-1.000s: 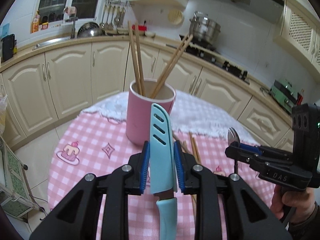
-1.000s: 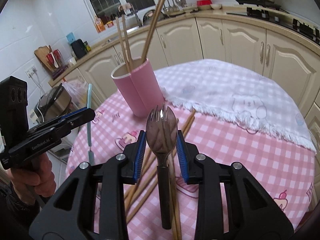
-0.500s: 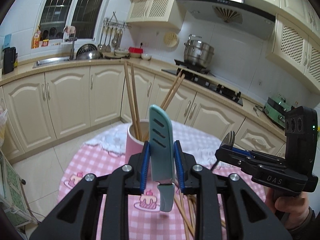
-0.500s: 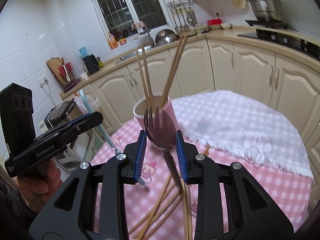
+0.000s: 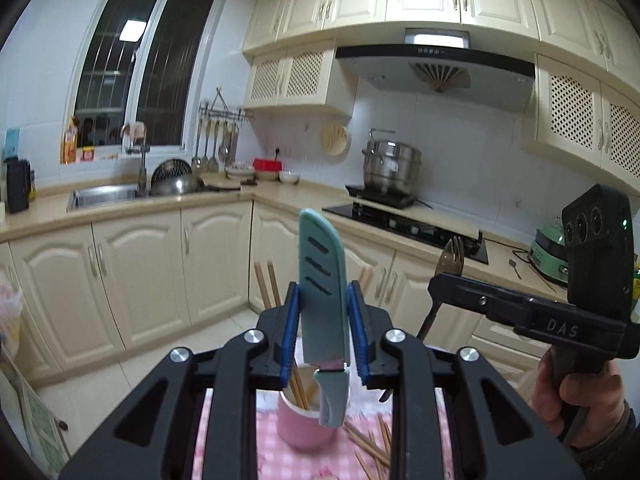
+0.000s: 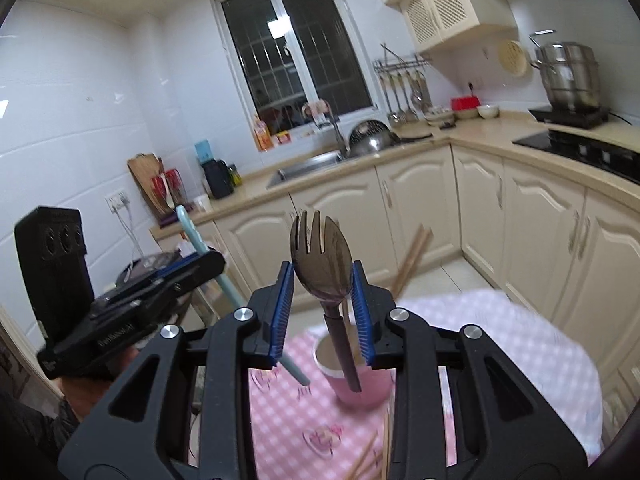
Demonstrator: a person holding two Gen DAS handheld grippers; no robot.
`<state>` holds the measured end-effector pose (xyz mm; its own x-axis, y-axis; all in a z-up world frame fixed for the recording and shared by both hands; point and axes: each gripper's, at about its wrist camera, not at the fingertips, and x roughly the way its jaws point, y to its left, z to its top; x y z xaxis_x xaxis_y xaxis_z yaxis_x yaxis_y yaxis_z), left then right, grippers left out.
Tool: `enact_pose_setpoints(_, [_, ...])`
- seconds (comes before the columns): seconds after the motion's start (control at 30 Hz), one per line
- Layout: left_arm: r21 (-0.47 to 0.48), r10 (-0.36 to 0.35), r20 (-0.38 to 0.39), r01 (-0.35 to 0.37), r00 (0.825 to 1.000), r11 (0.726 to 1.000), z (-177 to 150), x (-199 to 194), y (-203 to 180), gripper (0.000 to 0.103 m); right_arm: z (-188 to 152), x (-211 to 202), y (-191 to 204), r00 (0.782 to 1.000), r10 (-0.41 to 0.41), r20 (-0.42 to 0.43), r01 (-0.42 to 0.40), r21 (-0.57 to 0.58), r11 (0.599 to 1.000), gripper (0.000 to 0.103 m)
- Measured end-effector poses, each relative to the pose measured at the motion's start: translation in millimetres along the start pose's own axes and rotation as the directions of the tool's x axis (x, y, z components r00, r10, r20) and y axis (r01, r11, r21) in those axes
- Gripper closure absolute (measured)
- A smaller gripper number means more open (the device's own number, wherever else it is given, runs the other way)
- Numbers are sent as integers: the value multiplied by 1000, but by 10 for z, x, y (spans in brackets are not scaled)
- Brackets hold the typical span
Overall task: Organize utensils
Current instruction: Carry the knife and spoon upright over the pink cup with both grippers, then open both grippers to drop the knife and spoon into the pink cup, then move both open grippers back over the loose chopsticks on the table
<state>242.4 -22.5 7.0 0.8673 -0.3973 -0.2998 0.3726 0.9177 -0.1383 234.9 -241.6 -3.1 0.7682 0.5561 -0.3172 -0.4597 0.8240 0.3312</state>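
Observation:
My left gripper is shut on a light blue sheathed knife, blade end up, its handle hanging over the pink cup. My right gripper is shut on a dark metal spork, tines up, its handle hanging over the pink cup. Wooden chopsticks stand in the cup. Each gripper shows in the other's view: the right one with the spork, the left one with the knife.
Loose chopsticks lie on the pink checked tablecloth beside the cup. Cream kitchen cabinets, a sink and a hob with a steel pot stand behind the round table.
Both grippers have lifted and tilted up with their utensils. The cup has dropped to the bottom of both views, and the knife and spork handles now hang over it.

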Motion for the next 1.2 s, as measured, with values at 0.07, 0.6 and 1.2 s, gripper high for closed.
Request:
enact_pose_setpoints(0.07, [1,4,4,-4,1000,1000,72,98,32,80,87,67,-19,1000,12,3,-12,4,1000,75])
enact_pose_setpoints(0.6, [-27,24,-154,-29,988,999,-272,815,251,79,-94,712,-266,992,2,-128,9,84,996,58])
enact_pose_setpoints(1.2, [-90,170,-133,-183,976,979,-441,442,343,9,-202,182,-591,988,-139,-61,146,149,978,12])
